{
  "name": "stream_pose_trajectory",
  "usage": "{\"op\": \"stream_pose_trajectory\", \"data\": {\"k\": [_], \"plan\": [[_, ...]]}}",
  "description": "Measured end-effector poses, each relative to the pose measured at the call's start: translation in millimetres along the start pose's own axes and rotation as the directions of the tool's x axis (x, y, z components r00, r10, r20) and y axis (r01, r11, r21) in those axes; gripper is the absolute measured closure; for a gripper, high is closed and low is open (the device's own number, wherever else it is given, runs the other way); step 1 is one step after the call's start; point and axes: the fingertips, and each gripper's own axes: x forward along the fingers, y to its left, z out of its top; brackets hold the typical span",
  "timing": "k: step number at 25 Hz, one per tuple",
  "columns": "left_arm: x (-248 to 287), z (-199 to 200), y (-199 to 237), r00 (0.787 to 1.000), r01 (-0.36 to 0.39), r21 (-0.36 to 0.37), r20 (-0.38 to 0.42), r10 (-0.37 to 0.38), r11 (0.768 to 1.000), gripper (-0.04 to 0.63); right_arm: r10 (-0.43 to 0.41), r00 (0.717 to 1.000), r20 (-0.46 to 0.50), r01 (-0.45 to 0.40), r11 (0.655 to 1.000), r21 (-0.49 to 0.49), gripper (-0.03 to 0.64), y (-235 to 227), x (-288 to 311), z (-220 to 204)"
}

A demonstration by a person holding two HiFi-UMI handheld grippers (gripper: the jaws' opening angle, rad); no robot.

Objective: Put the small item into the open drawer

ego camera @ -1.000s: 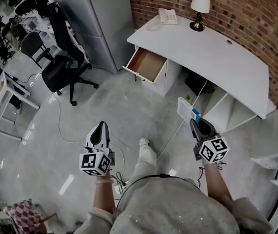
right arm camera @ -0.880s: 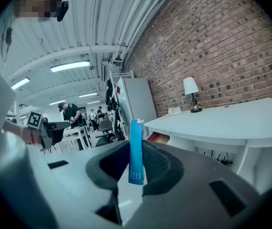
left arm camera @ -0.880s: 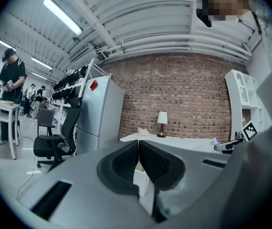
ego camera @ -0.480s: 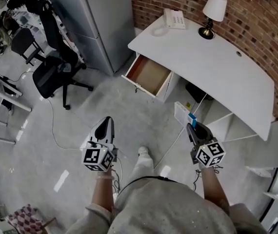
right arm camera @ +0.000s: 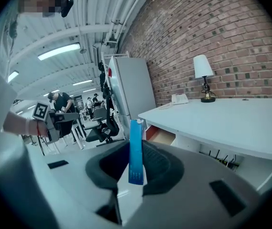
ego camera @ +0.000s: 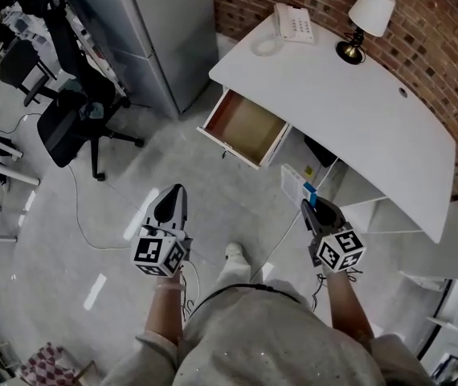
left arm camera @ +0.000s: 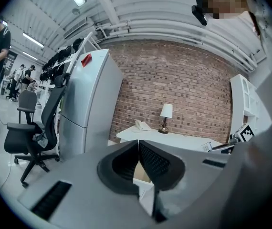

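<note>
— Two pairs of tongs sit nearest the person. The left tongs (ego camera: 177, 193) are clenched on nothing, jaws meeting tip to tip. The right tongs (ego camera: 305, 205) grip a small flat box (ego camera: 293, 182), white with a blue edge, held upright between the pads.

— So the box is in the air, not in the drawer?

— Yes. It hangs over the grey floor (ego camera: 213, 179), well apart from the open drawer (ego camera: 243, 127). The drawer juts out of the white table (ego camera: 357, 95), ahead and to the left of the box. Its brown bottom looks bare.

— Which step is this, then?

— I judge it to be the carry: the box is in hand, the delivery not yet made.

— And what does the next move call for?

— The right tongs should go forward and leftward until the box is over the drawer's mouth. Then they sink between its walls before letting go. I see no job for the left tongs. Farther back, a telephone (ego camera: 293, 24) and a lamp (ego camera: 370, 14) stand on the table by the brick wall (ego camera: 438, 47), clear of that path.
</note>
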Motion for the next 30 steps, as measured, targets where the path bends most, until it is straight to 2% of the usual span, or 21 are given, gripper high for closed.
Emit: {"op": "stream_pose_trajectory", "data": {"k": [8, 16, 24, 30], "plan": [[18, -18, 11, 1.000, -0.003, -0.036, -0.024, 0.002, 0.999, 0.589, 0.033, 0.998, -0.046, -0.035, 0.999, -0.027, 0.534, 4, 39, 3], [25, -30, 30, 0.995, -0.092, -0.074, -0.050, 0.089, 0.993, 0.589, 0.091, 0.988, -0.122, -0.099, 0.993, -0.062, 0.534, -13, 89, 1], [52, -25, 56, 0.978, -0.207, -0.135, -0.036, 0.204, 0.969, 0.589, 0.189, 0.951, -0.246, -0.229, 0.963, -0.144, 0.534, -20, 151, -3], [83, -38, 55, 0.971, -0.236, -0.171, -0.065, 0.228, 0.957, 0.589, 0.215, 0.922, -0.321, -0.285, 0.940, -0.189, 0.534, -35, 184, -13]]}}
